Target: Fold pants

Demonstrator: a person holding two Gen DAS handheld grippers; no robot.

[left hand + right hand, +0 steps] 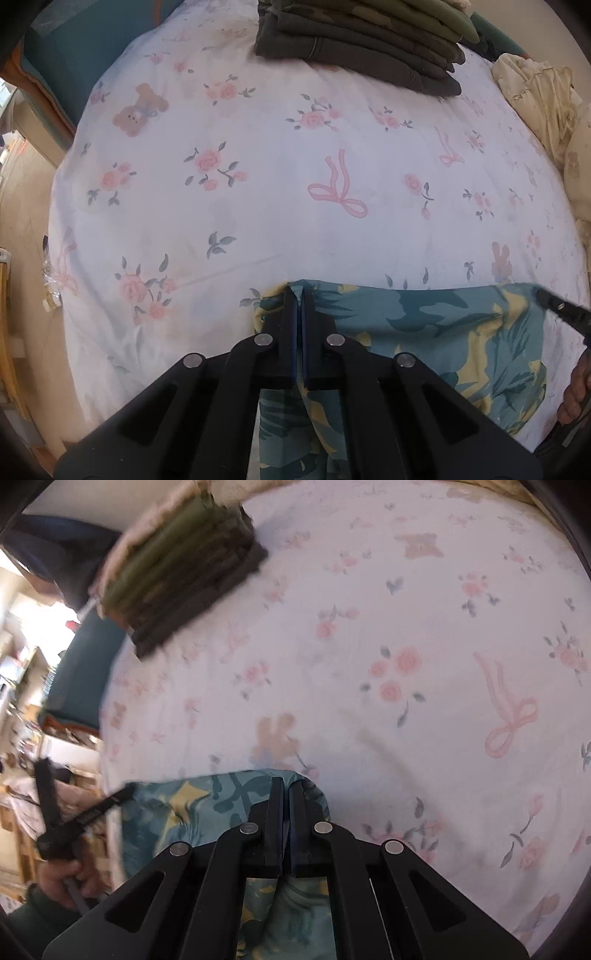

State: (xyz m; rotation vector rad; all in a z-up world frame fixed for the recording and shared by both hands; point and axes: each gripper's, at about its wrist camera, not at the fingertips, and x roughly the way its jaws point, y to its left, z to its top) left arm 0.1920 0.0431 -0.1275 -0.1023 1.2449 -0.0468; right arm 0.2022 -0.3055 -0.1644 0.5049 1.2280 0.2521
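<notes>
Blue, teal and yellow patterned pants (pixel 424 332) lie at the near edge of a floral bedsheet (pixel 277 177). My left gripper (pixel 298 295) is shut on the pants' left corner, with cloth pinched between the fingers. My right gripper (pixel 286 784) is shut on the other corner of the pants (pixel 192 812). The right gripper's finger (pixel 561 310) shows at the right edge of the left wrist view, and the left gripper (pixel 92 812) shows at the left of the right wrist view. The stretch of pants between the grippers is held taut.
A stack of folded dark and olive garments (pixel 362 40) sits at the far side of the bed; it also shows in the right wrist view (pixel 177 579). Crumpled cream bedding (pixel 543 99) lies at the right. The bed's left edge (pixel 59 221) drops to the floor.
</notes>
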